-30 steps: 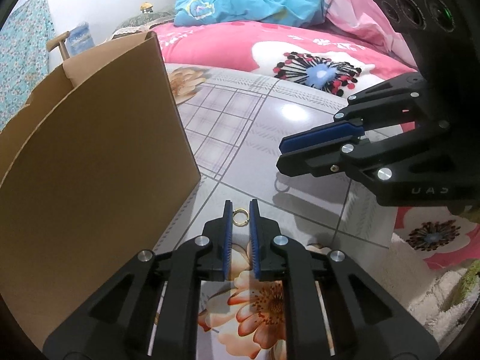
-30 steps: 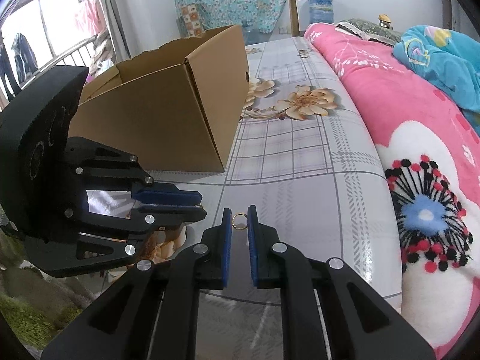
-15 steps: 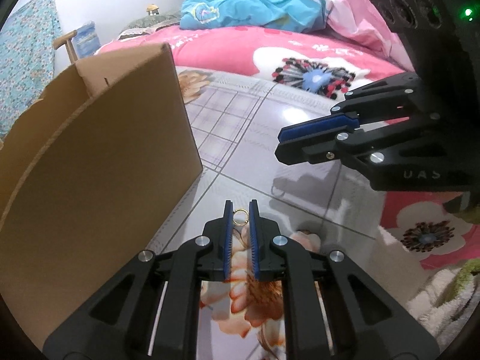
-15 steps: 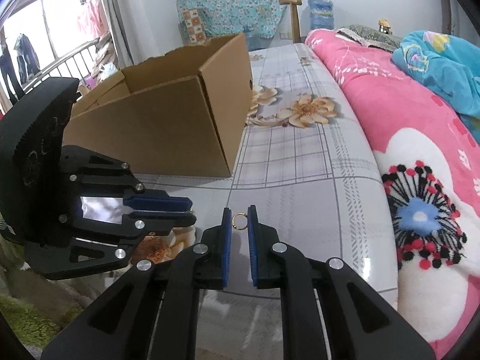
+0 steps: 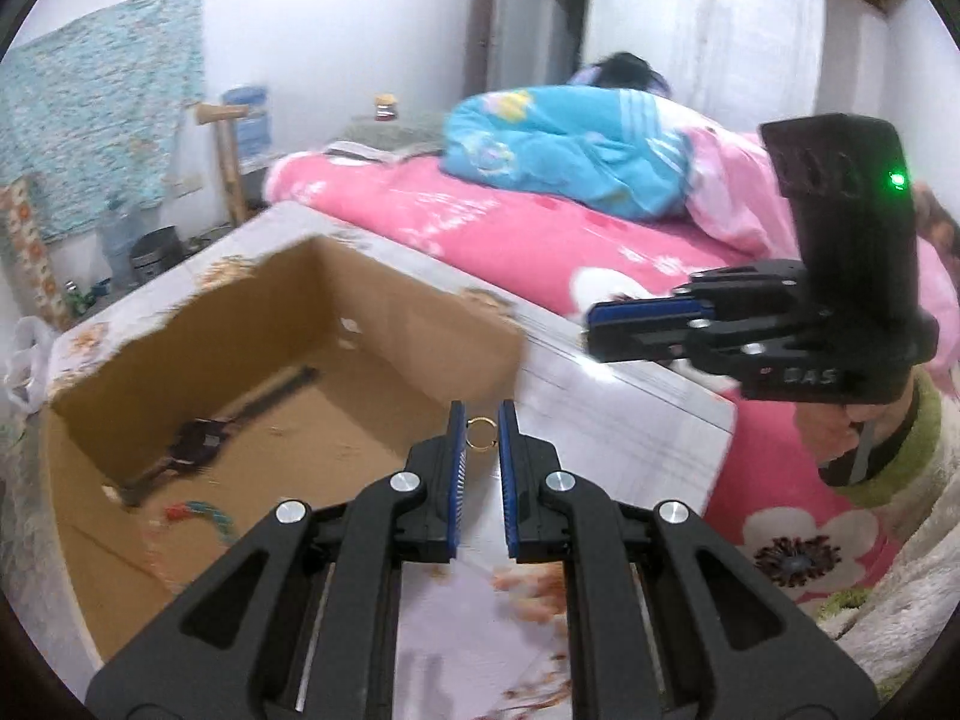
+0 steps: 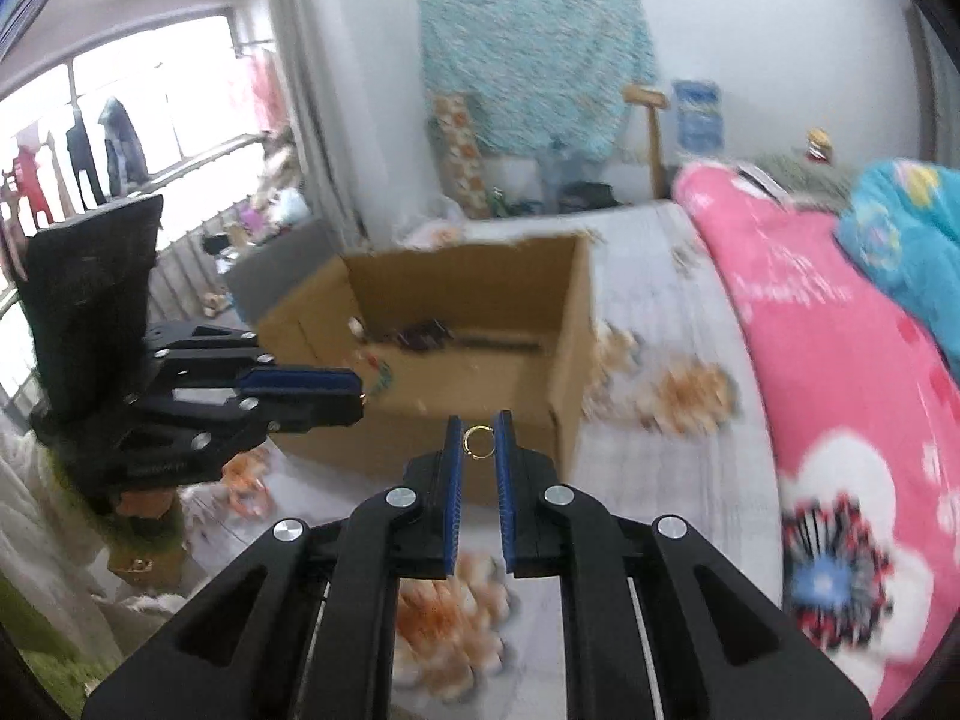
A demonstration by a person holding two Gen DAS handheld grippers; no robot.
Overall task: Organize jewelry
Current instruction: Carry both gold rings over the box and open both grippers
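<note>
Left wrist view shows your left gripper (image 5: pixel 479 433) closed on a small gold ring (image 5: pixel 480 434); the ring sits upright between the blue ribbed pads, close to their tips, so it can fall free when you let go. Ahead of this claw and to its left stands the open cardboard box (image 5: pixel 480 324); I judge it is the place for the jewelry, which explains why you hold the ring above the level of its rim. On the box floor lie a dark watch-like piece (image 5: pixel 204 438) and a teal cord (image 5: pixel 210 513); blur hides the details.

Right wrist view shows your right gripper (image 6: pixel 478 441) also clamped on a thin gold ring (image 6: pixel 478 441), pinched near the tips of its pads; the box (image 6: pixel 564 360) is straight ahead of it, its near wall just beyond the tips. Both rings are thin smooth metal; they may slip easily. The table under both claws has a glossy flowered cloth (image 6: pixel 672 390); a pink plush blanket (image 6: pixel 810 360) lies to the right.
</note>
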